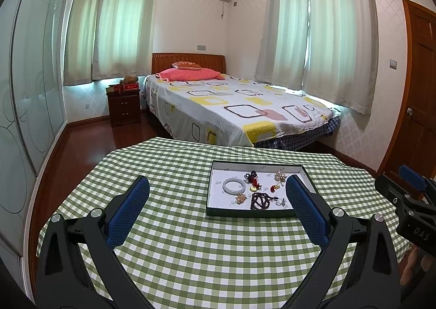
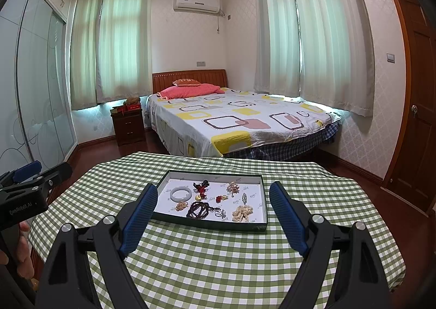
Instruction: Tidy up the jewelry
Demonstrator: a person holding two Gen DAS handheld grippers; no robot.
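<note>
Left gripper (image 1: 218, 197): its two blue fingers stood wide apart and held nothing. It hung over the checked surface (image 1: 190, 254), tipped a little down.
Right gripper (image 2: 214, 201): its fingers stood wide apart too, with nothing between them.
Tray (image 2: 209, 223): it lay flat on the surface, just ahead of both grippers. Its long side ran left to right.
Which way: from the right gripper the tray sat straight ahead, in the gap between the fingers. From the left gripper it sat ahead and to the right, with its right end behind the right finger.
Jewelry: all of it lay inside the tray. The white bangle (image 2: 179, 194) was at the left, the dark bead string (image 2: 200, 210) at the near middle, and the pale pearl bunch (image 2: 242, 213) at the near right.
Nearer hand: I think the right one had the straighter reach.
Bed (image 2: 239, 123): it stood far behind the surface.
</note>
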